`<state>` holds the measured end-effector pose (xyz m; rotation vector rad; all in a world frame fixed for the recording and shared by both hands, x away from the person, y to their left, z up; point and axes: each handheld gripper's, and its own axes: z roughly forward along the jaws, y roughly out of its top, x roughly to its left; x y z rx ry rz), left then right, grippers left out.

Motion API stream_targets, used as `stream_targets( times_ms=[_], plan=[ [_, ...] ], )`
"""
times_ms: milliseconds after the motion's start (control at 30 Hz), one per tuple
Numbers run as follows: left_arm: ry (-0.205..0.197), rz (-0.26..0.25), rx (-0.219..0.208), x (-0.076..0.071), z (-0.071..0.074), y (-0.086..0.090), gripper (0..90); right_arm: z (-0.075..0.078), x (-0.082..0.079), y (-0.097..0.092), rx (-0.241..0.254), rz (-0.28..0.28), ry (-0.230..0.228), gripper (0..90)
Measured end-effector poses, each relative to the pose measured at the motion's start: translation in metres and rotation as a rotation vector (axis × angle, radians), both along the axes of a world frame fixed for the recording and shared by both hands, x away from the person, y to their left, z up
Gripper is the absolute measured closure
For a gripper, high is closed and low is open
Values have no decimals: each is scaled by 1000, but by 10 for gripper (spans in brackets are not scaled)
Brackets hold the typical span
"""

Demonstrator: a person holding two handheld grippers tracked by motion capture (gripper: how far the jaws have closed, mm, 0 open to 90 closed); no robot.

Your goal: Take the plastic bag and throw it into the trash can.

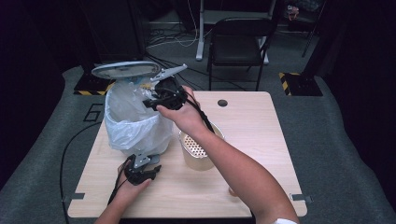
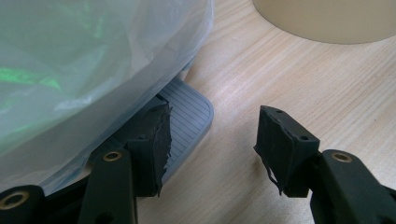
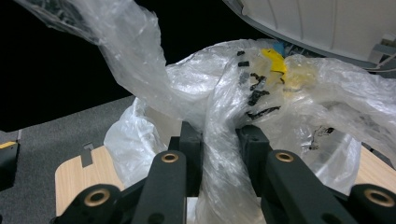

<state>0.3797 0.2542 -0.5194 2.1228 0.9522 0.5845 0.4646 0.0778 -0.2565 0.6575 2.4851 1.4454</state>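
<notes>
My counter (image 1: 252,140) runs light wood under everything, its near edge cut off at six o'clock in the high view. At about ten o'clock on it stands the pedal bin (image 1: 135,126), its body wrapped from sight by the clear plastic liner (image 1: 126,119), with the grey lid (image 1: 126,70) tipped up above it. In the right gripper view, I can see only an edge of that lid (image 3: 327,28) at one o'clock. My right gripper (image 1: 161,99) is up at the bin's rim, fingers (image 3: 191,140) closed onto a gathered fold of the liner (image 3: 219,154); dark and yellow marks show through the film, too crumpled to read. The beige perforated cup (image 1: 198,151) sits just at three o'clock of the bin, half hidden by my right forearm. My left gripper (image 1: 142,168) rests low at the bin's six o'clock. Its fingers (image 2: 280,144) stand apart with nothing between them, one over the grey ribbed pedal (image 2: 189,116), though I cannot tell if it presses.
</notes>
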Motion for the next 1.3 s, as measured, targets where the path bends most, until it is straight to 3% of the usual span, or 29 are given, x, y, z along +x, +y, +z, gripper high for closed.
stream_targets(
  times_ms=[133, 167, 300, 367, 400, 433, 767, 867, 900, 933, 1067, 1167, 1300],
  plan=[
    [-26, 21, -8, 0, -2, -1, 449, -2, 2, 5, 1, 0, 5, 761],
    [-2, 4, 1, 0, 0, 0, 449, -3, 2, 6, 3, 4, 7, 761],
    [-3, 3, 2, 0, 0, 0, 449, -8, 4, 12, 8, 0, 4, 759],
    [-31, 22, -9, 0, -2, -1, 449, -9, 5, 15, 8, 1, 0, 759],
    [-26, 18, -15, 0, -2, -1, 449, -9, 6, 16, 12, 2, -2, 759],
    [2, 0, -4, 0, 0, 0, 449, -10, 6, 18, 13, 0, -1, 759],
    [4, -1, -5, 0, 0, 0, 449, -19, 11, 37, 2, 14, -10, 756],
    [-33, 24, -10, 0, -2, -1, 449, -20, 10, 42, -1, 9, -17, 753],
    [-19, 30, -20, -1, -2, -1, 449, -21, 11, 44, -3, 9, -21, 751],
    [22, 19, -24, -1, 0, 0, 449, -21, 11, 46, -2, 6, -19, 751],
    [20, 17, -20, -1, 0, 0, 450, -21, 13, 50, -2, -1, -21, 747],
    [20, 17, -20, -1, 0, 0, 449, -23, 17, 53, -10, -19, -26, 693],
    [23, 17, -24, -1, 0, 0, 449, -26, 22, 55, 4, -52, -18, 445]
  ],
)
